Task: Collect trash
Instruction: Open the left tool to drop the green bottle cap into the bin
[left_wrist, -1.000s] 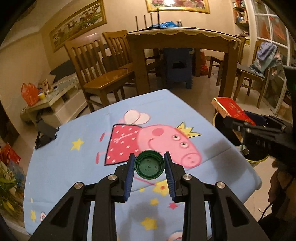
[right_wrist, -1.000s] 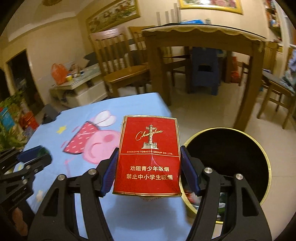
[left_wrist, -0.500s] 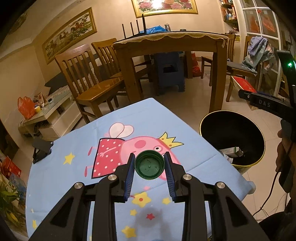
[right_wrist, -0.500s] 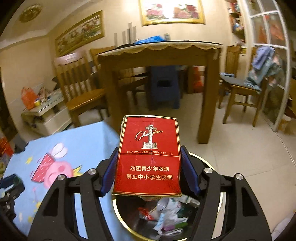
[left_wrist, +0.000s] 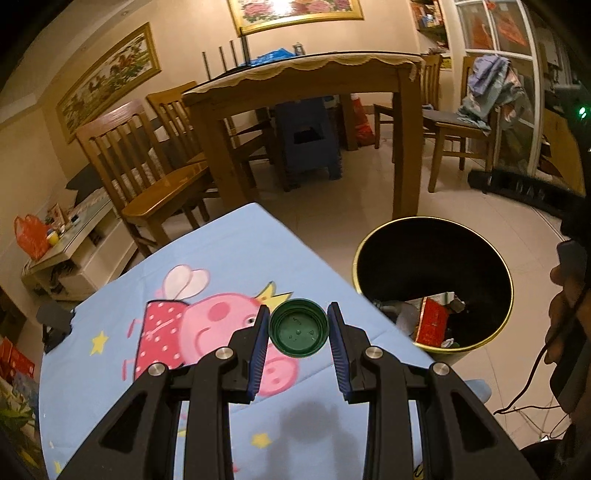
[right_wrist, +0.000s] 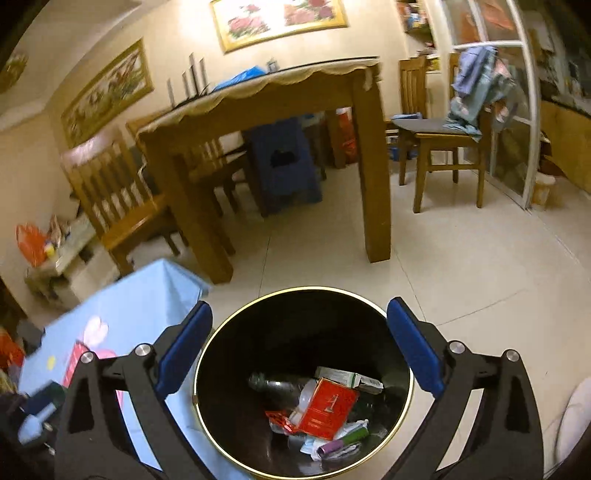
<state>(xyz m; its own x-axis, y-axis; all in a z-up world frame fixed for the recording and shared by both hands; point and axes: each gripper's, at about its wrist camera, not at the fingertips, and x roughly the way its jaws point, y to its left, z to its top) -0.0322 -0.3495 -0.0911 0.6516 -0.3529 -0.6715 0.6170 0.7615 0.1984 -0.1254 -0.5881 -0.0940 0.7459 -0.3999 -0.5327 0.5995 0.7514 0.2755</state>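
Observation:
My left gripper (left_wrist: 297, 332) is shut on a green bottle cap (left_wrist: 298, 333), held above the blue cartoon tablecloth (left_wrist: 221, 258). The black bin with a gold rim (left_wrist: 432, 221) stands on the floor to its right. My right gripper (right_wrist: 299, 350) is open and empty above the bin (right_wrist: 303, 290). The red cigarette pack (right_wrist: 328, 408) lies inside the bin on other trash, and it shows in the left wrist view (left_wrist: 430, 326) too.
A wooden dining table (right_wrist: 266, 96) and chairs (left_wrist: 147, 173) stand behind the bin on the tiled floor (right_wrist: 461, 266). A low side table (left_wrist: 70, 236) with clutter is at the left. The tablecloth's corner (right_wrist: 147, 291) lies left of the bin.
My right gripper opened and the red cigarette pack fell into the bin. My left gripper, still holding the cap, moved right toward the bin.

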